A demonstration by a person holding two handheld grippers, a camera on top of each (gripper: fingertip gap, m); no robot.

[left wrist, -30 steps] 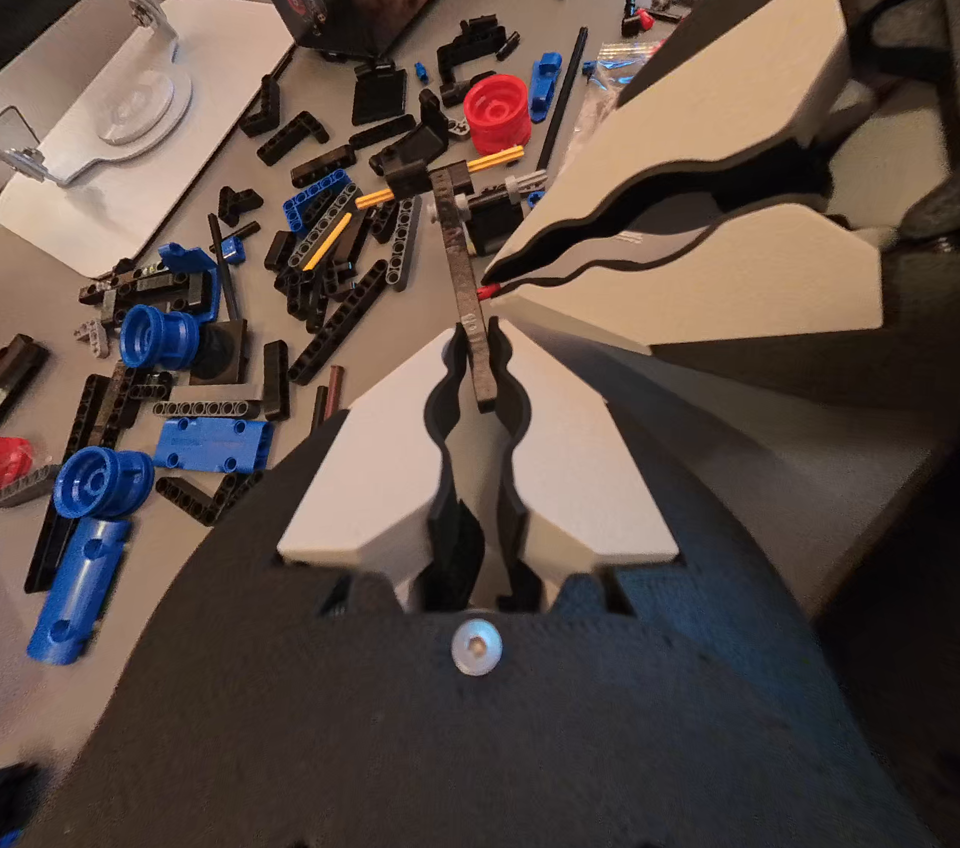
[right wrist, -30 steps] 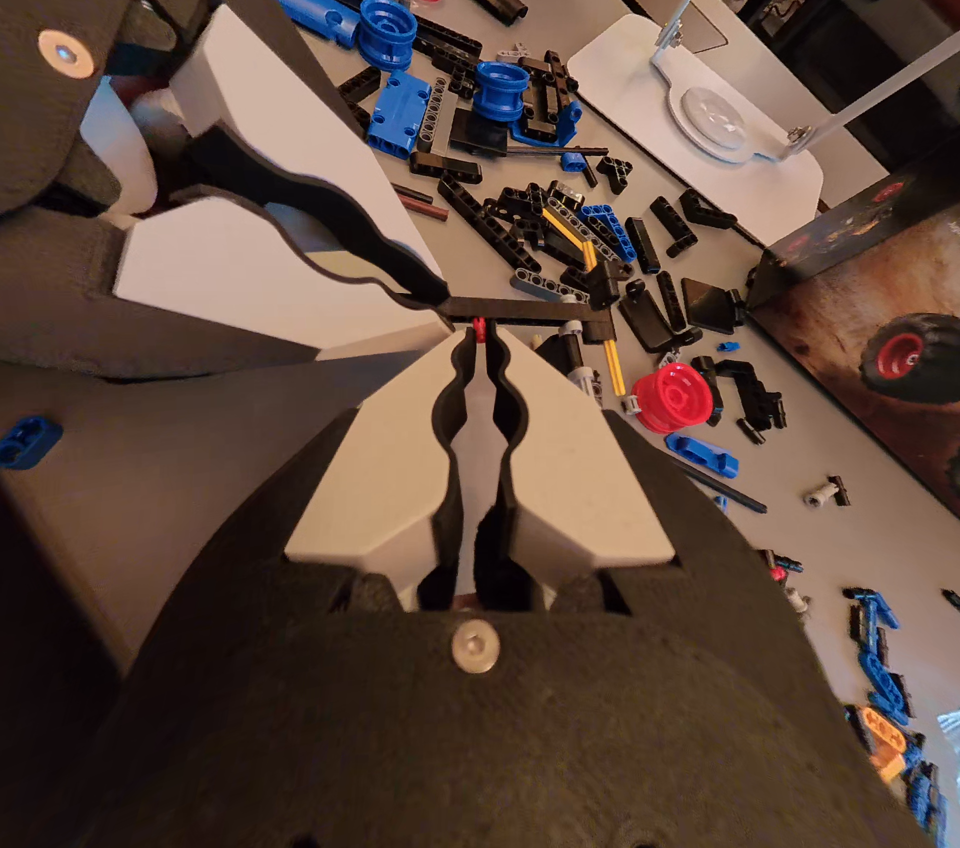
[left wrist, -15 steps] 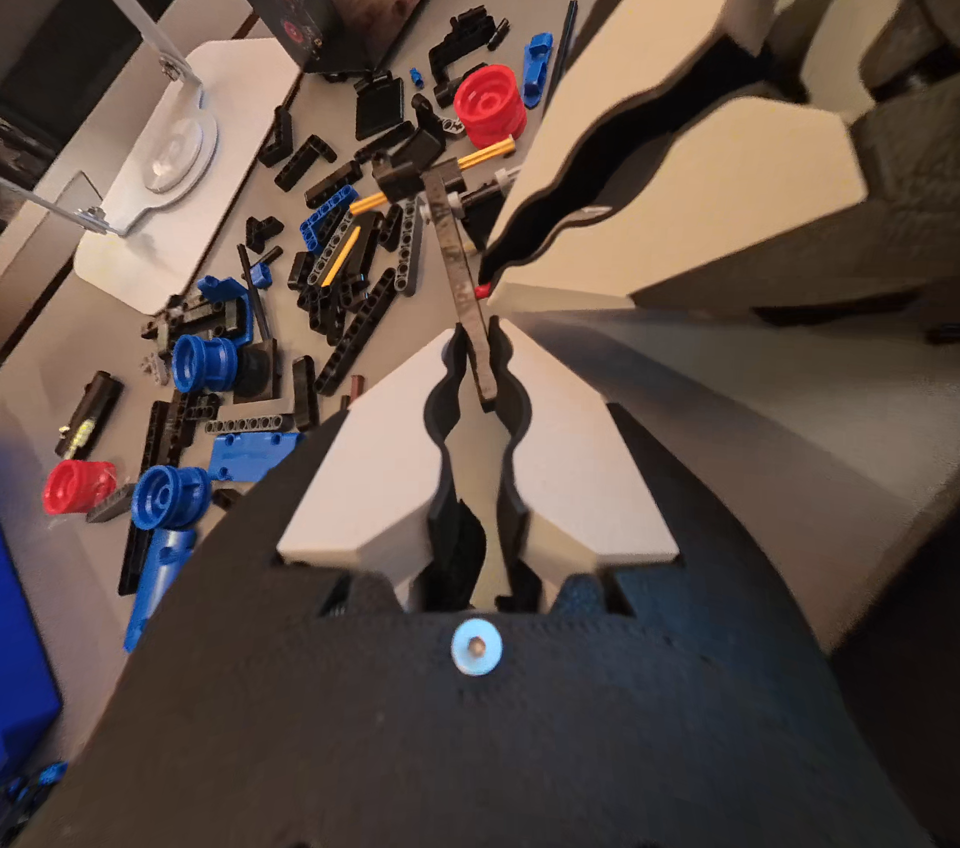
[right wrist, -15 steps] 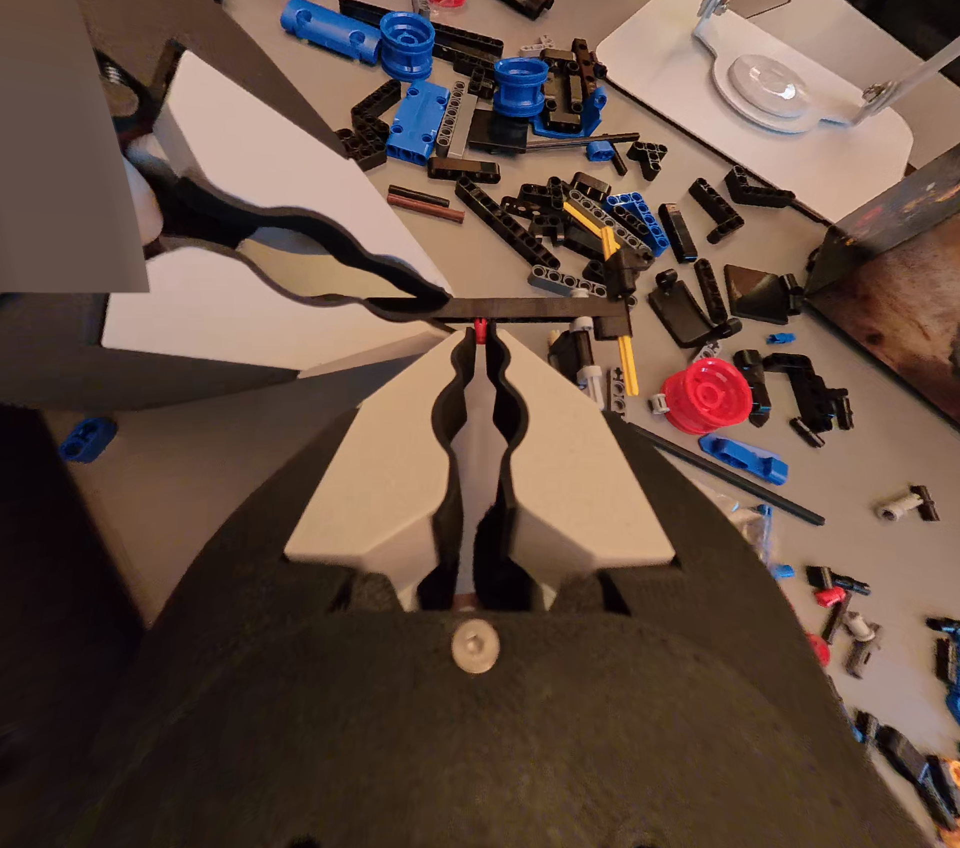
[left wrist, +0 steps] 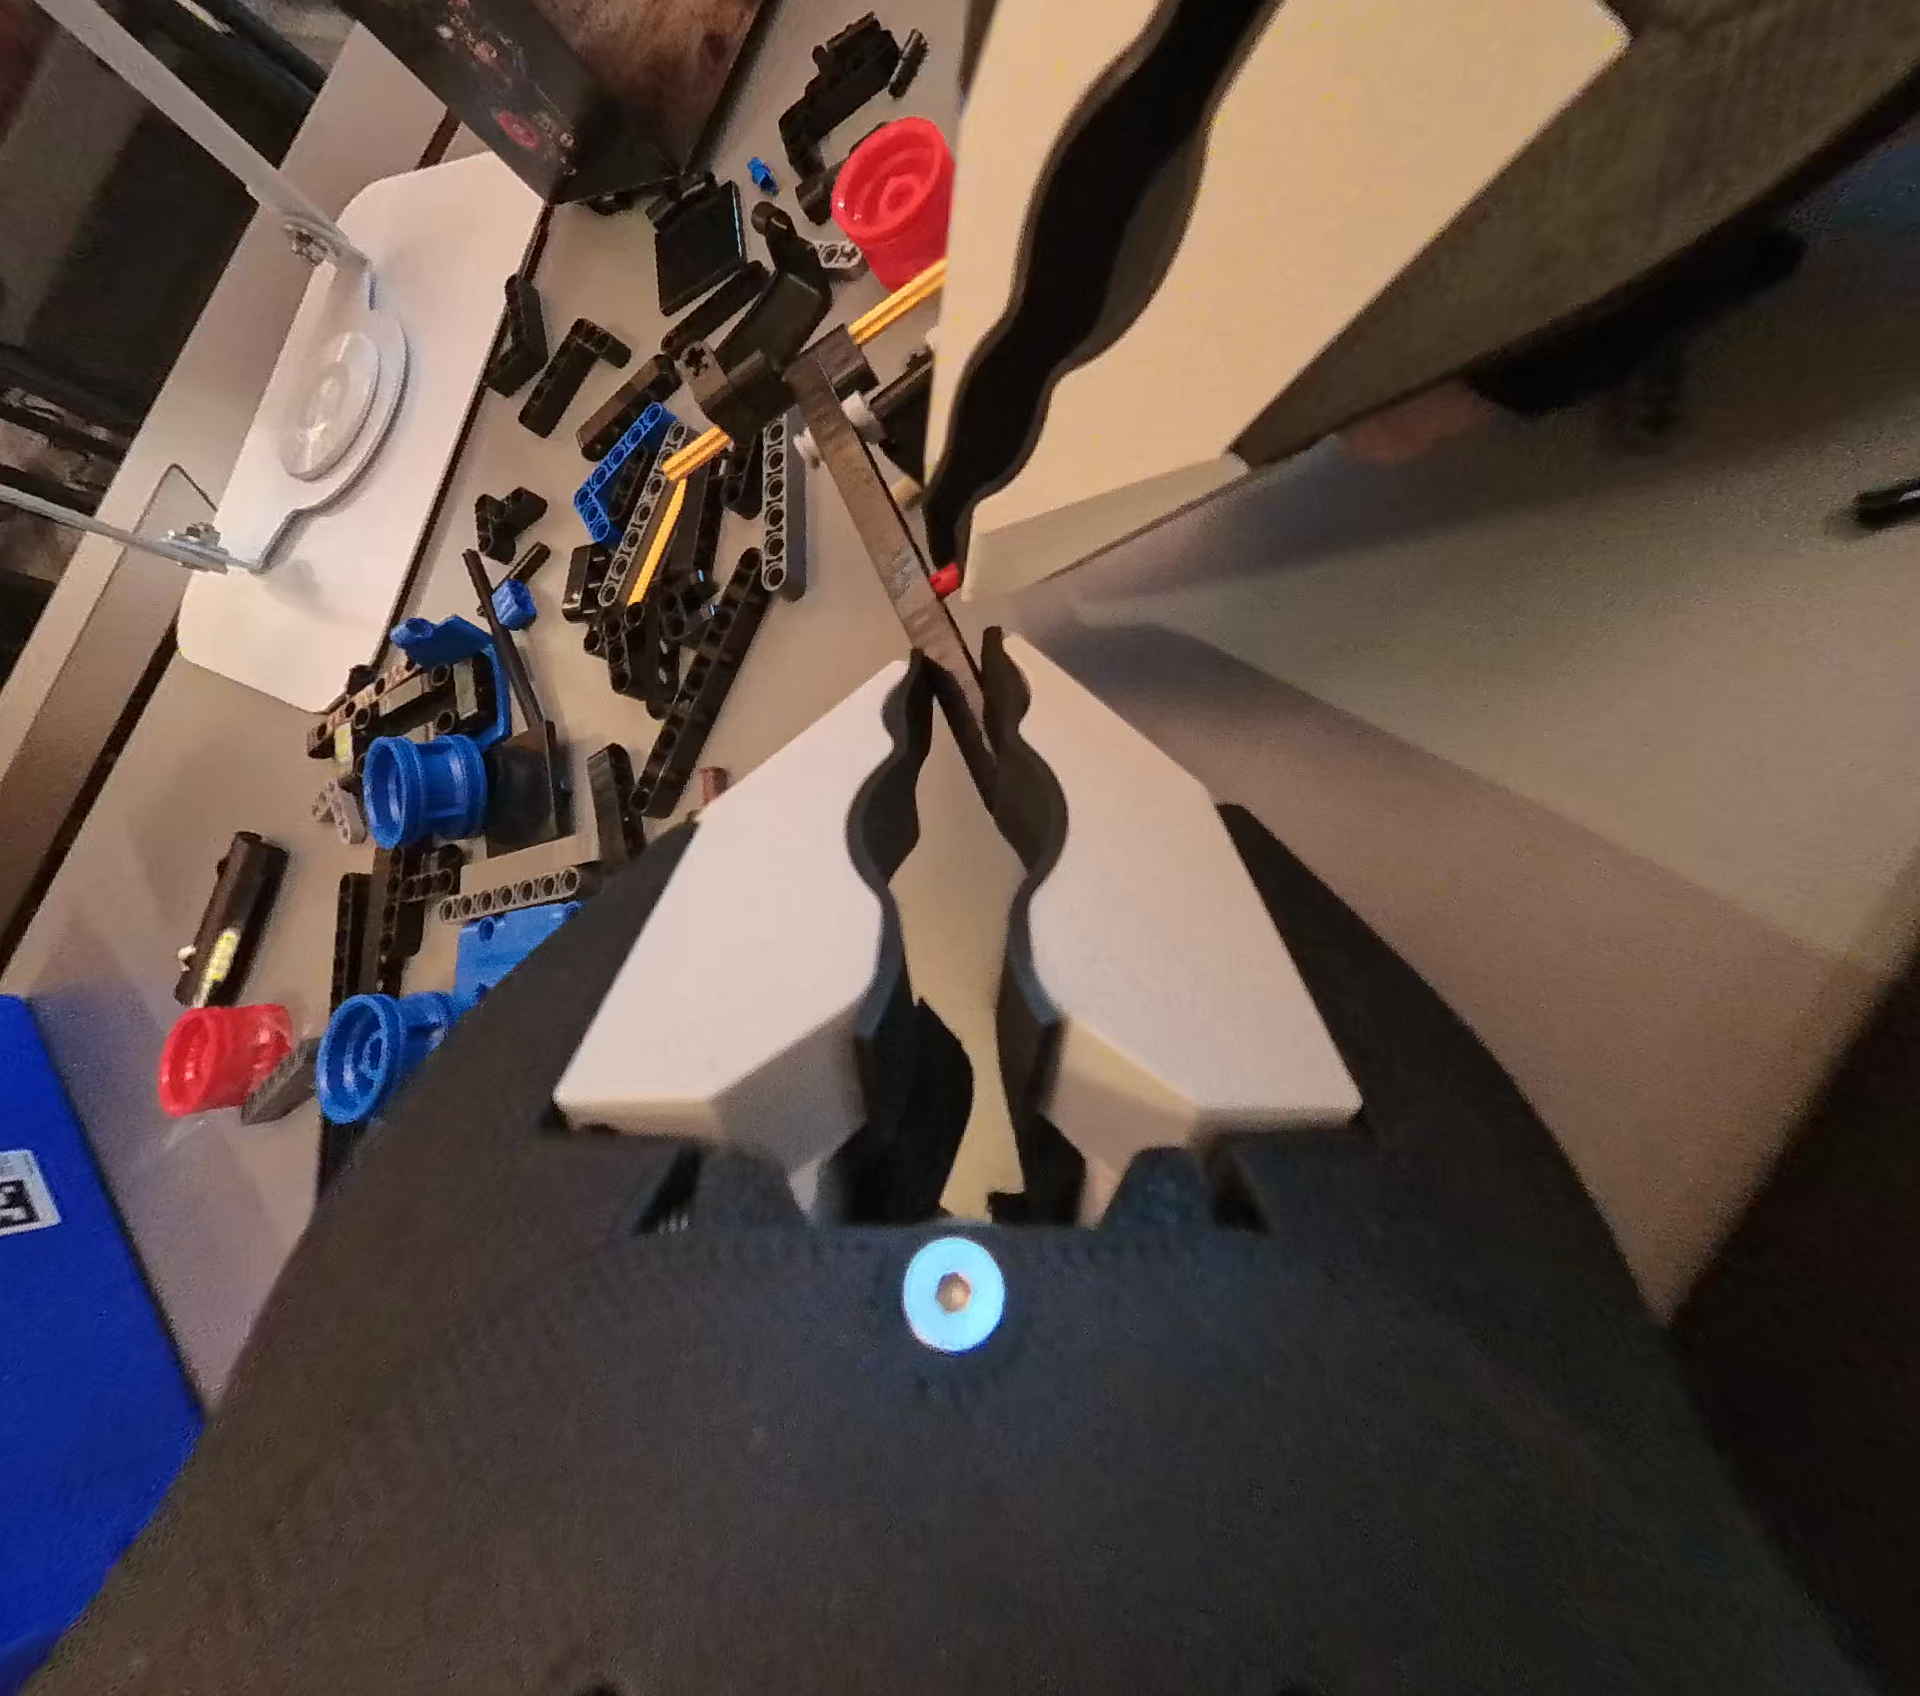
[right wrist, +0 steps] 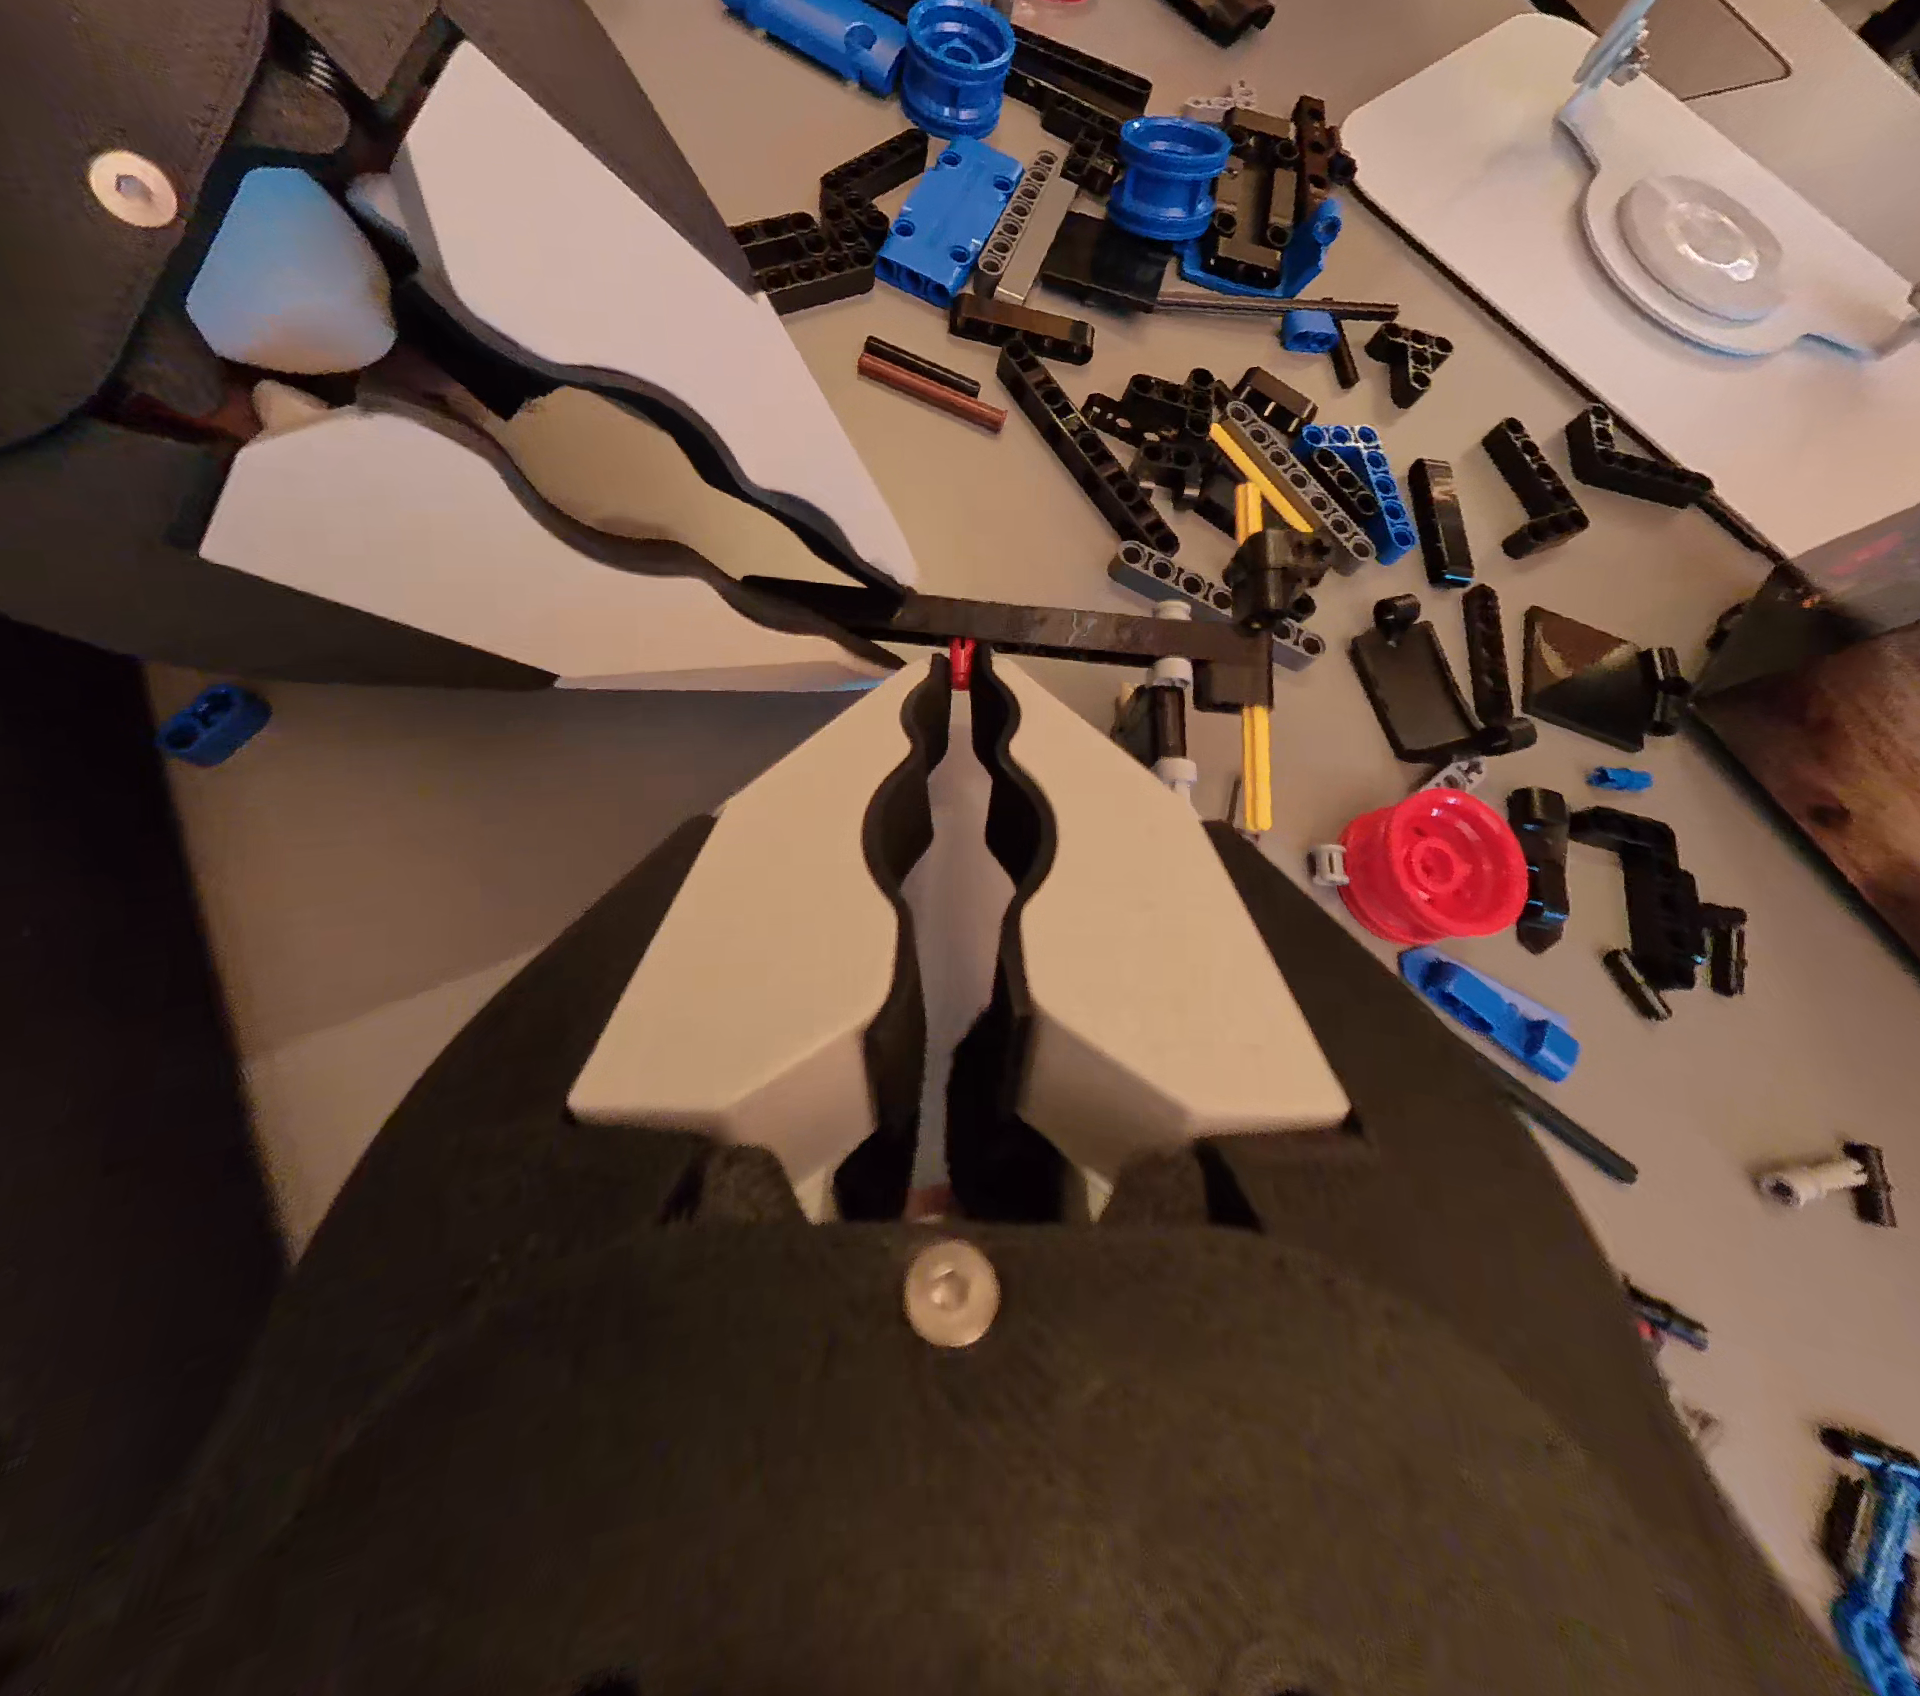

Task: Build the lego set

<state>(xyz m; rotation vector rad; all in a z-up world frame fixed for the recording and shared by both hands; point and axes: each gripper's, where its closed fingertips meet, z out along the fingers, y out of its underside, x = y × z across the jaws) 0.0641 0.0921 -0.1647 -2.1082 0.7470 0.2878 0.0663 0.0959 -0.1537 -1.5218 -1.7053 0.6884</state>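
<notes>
Left claw [left wrist: 954,690] is clamped on one end of a black beam [right wrist: 1060,623], held clear above the counter [right wrist: 644,836]. Right claw [right wrist: 961,678] pinches a small red pin [right wrist: 961,661] against it. Beam appears light, rigid, smooth; pin tiny, likely slips. Grip beam ends.

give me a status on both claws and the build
Left claw shut on long black lego beam. Right claw shut on small red pin, tip at beam. Nothing between.
</notes>
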